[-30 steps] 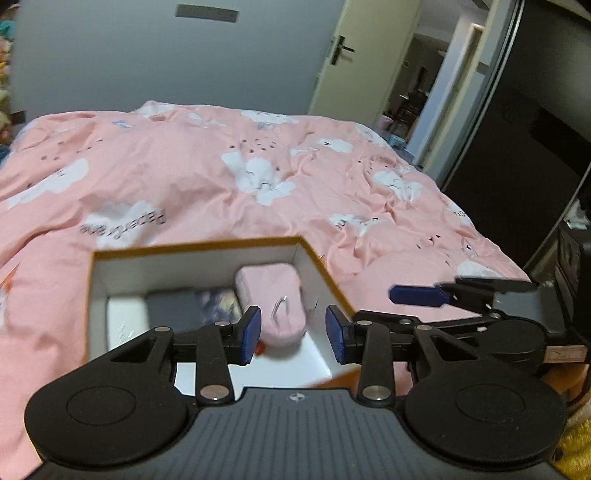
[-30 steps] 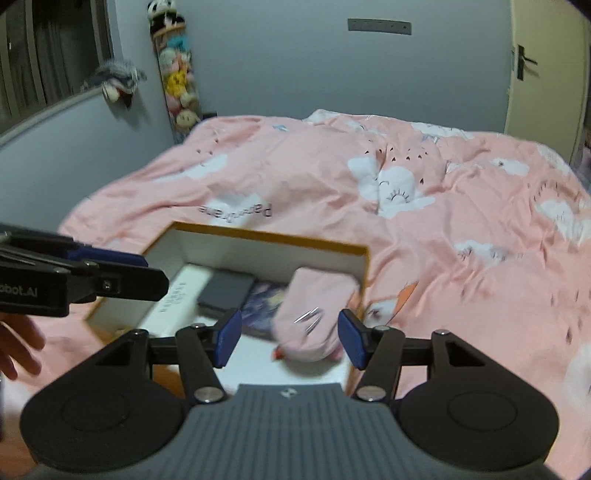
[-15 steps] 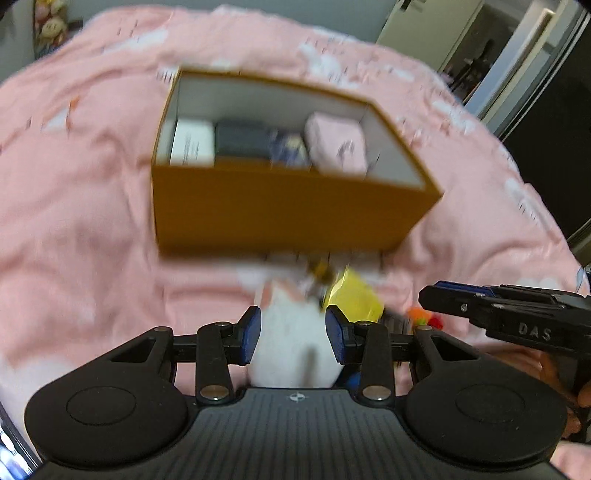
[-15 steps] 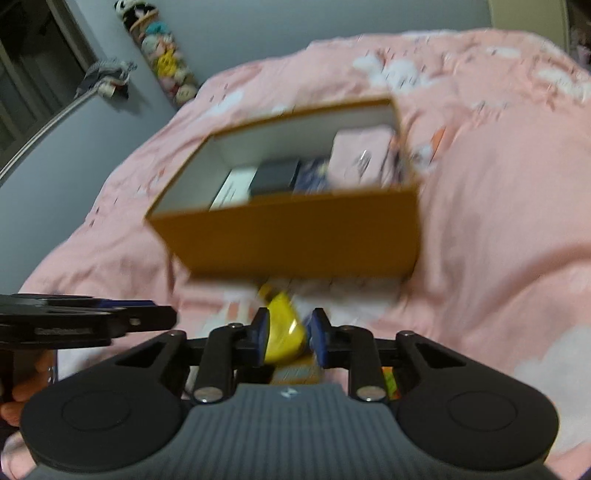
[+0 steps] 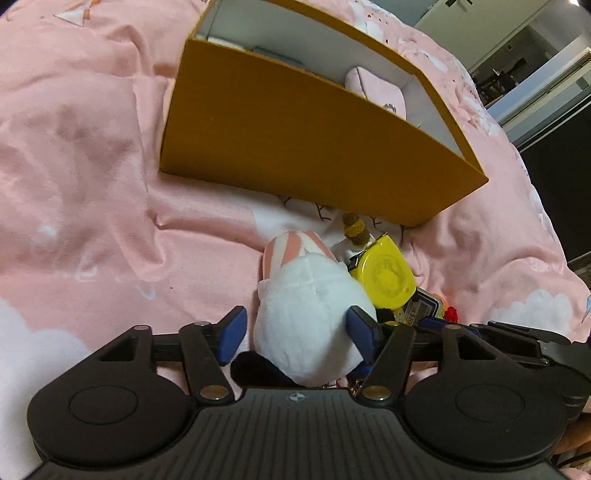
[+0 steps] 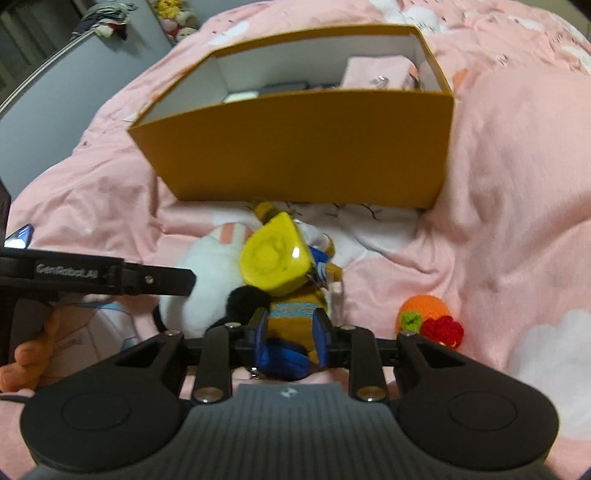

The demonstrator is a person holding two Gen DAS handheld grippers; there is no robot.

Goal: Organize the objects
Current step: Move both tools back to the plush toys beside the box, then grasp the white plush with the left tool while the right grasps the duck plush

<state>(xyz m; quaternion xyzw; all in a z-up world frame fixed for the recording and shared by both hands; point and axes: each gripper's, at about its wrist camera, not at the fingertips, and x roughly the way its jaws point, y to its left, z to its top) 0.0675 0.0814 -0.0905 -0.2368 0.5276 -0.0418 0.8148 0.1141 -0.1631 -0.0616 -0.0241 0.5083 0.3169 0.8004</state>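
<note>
Both tools dropped: left tool (image 5: 293, 328) opened astride fluffy plush (image 5: 306, 314); right tool (image 6: 290, 334) pinches knitted doll (image 6: 295, 317).

You are working in a home bedroom. Your things lie on a bed (image 6: 517, 166) made up with a pink cloud-print duvet, rumpled into soft folds. Past the bed's far corner, stuffed toys (image 6: 173, 18) are piled against a plain grey wall, and some clothing (image 6: 107, 18) hangs over a rail beside them. On the other side you can see a doorway (image 5: 517, 70) opening onto a lit room further back in the home. An orange cardboard box (image 5: 306, 147) sits on the duvet, with plush toys (image 5: 310, 314) beside it.
</note>
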